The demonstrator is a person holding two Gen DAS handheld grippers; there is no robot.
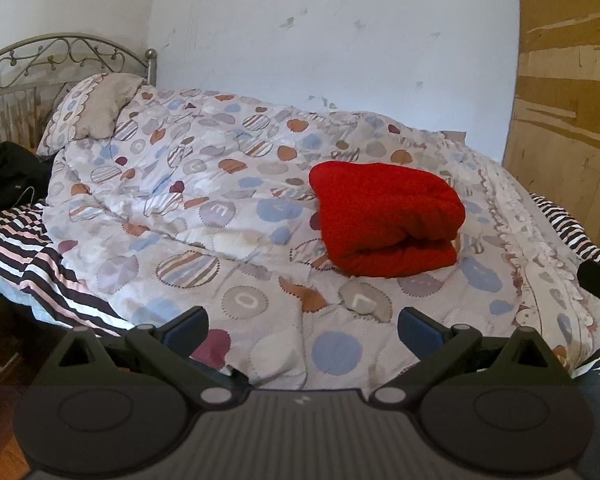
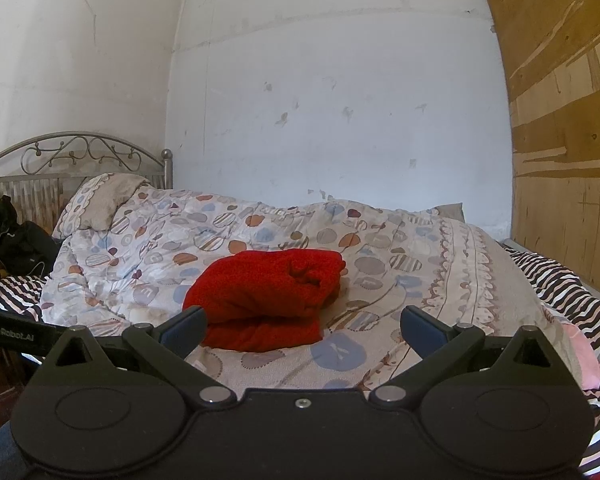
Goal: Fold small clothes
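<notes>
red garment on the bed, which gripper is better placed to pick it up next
Right, probably. In the right wrist view the red garment lies just past the open right gripper, by its left finger. The left gripper, also open, sits farther back, with bare quilt between.

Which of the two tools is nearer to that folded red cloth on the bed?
The right tool: the red cloth lies just beyond its left finger. The left tool is farther back, the cloth well ahead and rightward. Both are open and empty.
</notes>
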